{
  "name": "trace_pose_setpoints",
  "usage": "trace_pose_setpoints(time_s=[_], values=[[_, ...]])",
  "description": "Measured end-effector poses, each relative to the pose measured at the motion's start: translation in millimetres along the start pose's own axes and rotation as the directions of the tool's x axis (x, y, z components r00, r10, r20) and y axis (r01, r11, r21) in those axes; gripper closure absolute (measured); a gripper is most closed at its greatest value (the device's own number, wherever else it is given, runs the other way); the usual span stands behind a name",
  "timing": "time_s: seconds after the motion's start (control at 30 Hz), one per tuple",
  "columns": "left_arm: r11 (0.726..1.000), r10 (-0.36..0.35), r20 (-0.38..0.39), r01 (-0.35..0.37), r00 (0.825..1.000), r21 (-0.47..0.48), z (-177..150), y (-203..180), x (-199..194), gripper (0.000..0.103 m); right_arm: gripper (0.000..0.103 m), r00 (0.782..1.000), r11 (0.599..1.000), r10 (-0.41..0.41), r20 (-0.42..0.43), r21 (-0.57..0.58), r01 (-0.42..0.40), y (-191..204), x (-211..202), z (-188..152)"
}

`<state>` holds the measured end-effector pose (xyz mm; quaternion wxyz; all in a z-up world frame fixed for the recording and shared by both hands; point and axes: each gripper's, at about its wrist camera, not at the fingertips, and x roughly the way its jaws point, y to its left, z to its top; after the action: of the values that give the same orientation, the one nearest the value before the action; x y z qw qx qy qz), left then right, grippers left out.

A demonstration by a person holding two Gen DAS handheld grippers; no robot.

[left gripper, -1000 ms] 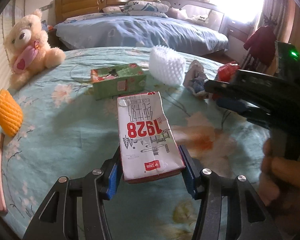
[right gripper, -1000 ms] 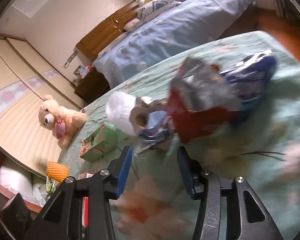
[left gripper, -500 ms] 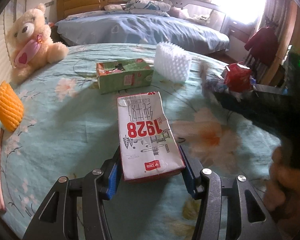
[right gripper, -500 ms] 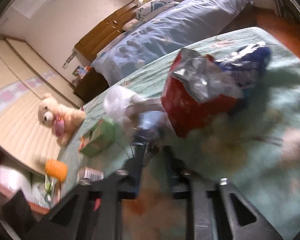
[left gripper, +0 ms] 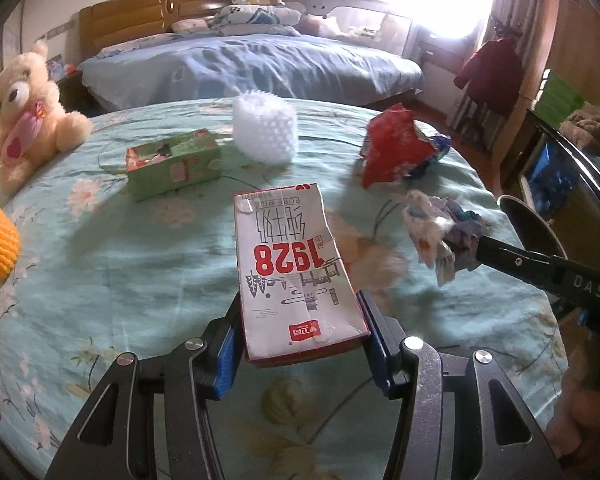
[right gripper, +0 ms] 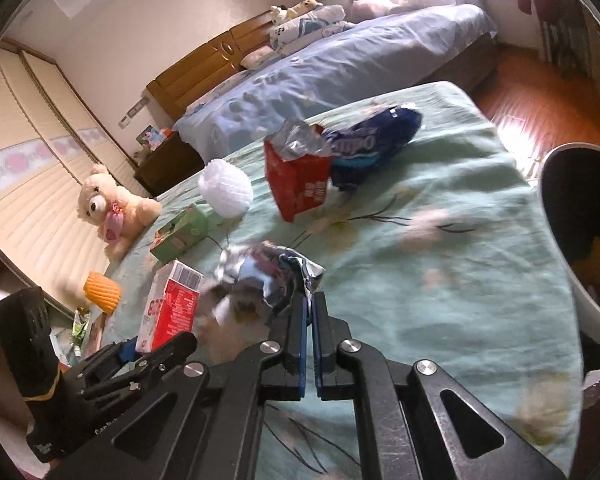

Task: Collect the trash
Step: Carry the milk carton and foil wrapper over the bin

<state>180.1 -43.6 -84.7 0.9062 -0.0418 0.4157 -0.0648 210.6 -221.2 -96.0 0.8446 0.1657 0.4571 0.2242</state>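
Two pieces of trash are held clear of a floral green tablecloth [left gripper: 100, 264] in a bedroom. A white milk carton [left gripper: 296, 276], printed "1928" in red, is clamped across its width near the base by the left gripper [left gripper: 300, 340], the blue pads pressed to both side walls. A crumpled foil wrapper [right gripper: 272, 280] is pinched at one edge by the right gripper [right gripper: 309, 312], whose jaws are shut almost pad to pad on the thin film.

The carton is judged light and probably empty (its panels look creased, though motion blur leaves this uncertain); its walls are stiff enough to take a side grip but could buckle under a harder squeeze. The wrapper is judged nearly weightless, limp and slick, so a hold on a folded, bunched part is safer than on a single loose flap, from which it could slide out.

Still on the cloth are a green box [left gripper: 172, 168], a white foam net [left gripper: 266, 128], a torn red packet [right gripper: 300, 184] and a blue snack bag [right gripper: 372, 140] touching it; all are likely light and crushable. A white-rimmed bin [right gripper: 556, 240] stands at the table's edge beside the right gripper, the likely drop point. A teddy bear [left gripper: 24, 108] sits at the far side.
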Motion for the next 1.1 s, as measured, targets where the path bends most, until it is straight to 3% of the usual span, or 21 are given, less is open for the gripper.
trace_pose_setpoints(time_s=[0.37, 0.7, 1.1], values=[[0.989, -0.076, -0.006, 0.076, 0.997, 0.125, 0, -52, -5, 0.052, 0.101, 0.992, 0.993, -0.097, 0.084, 0.079, 0.091, -50, -53, -9], [0.954, -0.153, -0.021, 0.153, 0.988, 0.26, 6, -116, 0, 0.052, 0.101, 0.971, 0.974, -0.191, 0.146, 0.152, 0.169, -97, -97, -11], [0.917, -0.196, -0.057, 0.203, 0.979, 0.344, 15, -170, 19, 0.052, 0.101, 0.947, 0.952, -0.263, 0.183, 0.208, 0.224, -138, -127, -13]])
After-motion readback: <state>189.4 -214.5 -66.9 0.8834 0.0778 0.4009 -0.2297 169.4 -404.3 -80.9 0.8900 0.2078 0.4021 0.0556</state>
